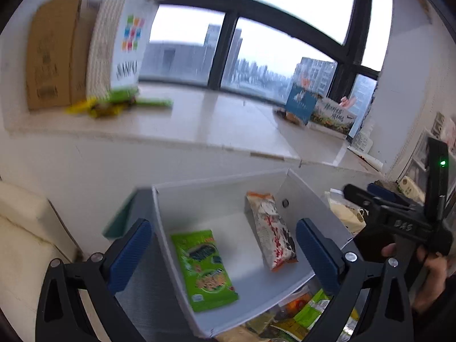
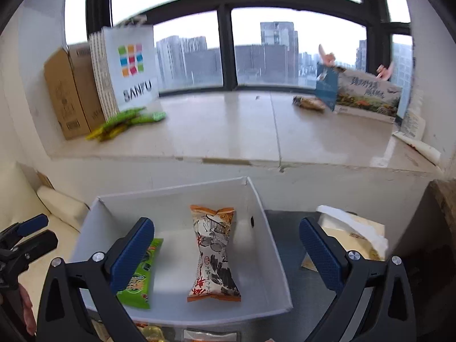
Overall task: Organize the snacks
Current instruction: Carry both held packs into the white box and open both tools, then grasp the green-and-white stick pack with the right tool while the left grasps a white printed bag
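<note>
A white open box (image 1: 222, 183) stands on a dark table and holds two snack packs. A green pack (image 1: 203, 270) lies flat at its left, and an orange-and-white pack (image 1: 270, 230) lies at its right. My left gripper (image 1: 223, 253) hovers over the box's near side, open, with nothing between its blue pads. In the right wrist view the same box (image 2: 171, 192) holds the orange-and-white pack (image 2: 213, 253) in the middle and the green pack (image 2: 141, 279) half behind my left finger. My right gripper (image 2: 226, 253) is open above the box and holds nothing.
Loose snack packs (image 1: 307, 310) lie at the box's near edge. A cream paper bag (image 2: 353, 236) sits right of the box. On the windowsill (image 2: 228, 131) stand a cardboard carton (image 2: 65, 94), a SANFU bag (image 2: 131, 68), green packs (image 2: 128, 119) and printed boxes (image 2: 367, 97).
</note>
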Demonstrator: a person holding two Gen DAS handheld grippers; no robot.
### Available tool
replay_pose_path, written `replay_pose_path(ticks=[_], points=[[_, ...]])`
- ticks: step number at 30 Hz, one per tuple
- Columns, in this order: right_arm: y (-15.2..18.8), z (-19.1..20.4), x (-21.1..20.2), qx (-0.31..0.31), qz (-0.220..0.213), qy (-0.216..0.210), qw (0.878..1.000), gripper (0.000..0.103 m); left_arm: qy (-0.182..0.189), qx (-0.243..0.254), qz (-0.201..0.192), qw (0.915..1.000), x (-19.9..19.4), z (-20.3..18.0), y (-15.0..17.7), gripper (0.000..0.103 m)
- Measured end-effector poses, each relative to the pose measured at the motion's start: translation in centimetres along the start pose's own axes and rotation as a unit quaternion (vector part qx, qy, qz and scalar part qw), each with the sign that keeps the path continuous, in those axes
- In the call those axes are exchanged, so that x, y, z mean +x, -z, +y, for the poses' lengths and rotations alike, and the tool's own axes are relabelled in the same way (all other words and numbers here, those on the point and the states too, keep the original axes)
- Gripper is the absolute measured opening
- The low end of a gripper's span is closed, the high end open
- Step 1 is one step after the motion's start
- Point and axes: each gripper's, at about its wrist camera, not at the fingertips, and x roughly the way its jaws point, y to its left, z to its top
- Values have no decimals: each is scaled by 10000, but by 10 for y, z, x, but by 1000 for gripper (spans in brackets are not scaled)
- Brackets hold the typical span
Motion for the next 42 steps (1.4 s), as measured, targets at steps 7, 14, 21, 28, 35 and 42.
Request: replay_pose_path(ticks=[7,14,21,28,35,42], points=[[41,-14,-99,125,-1311,-389,9905,103,239,425,-625,9969,-76,-16,23,103],[116,-19,-194,43,-1529,-882,9843,103,448,558,-374,9967,-137,-32,84,103],[210,-8,-227,-55,-1118,-671,9915,103,534,116,119,9984,-168,-30,155,103],[233,-4,-204,-300,-492,-552,9968,103,464,137,151,9987,-176,-29,169,103],[227,-7,-165,-381,-15,-640,9972,103,620,-158,245,9977,-167,-21,165,103],[199,-6,-93,-894,669,-286,9933,103,839,-432,407,9947,-159,-14,168,103]])
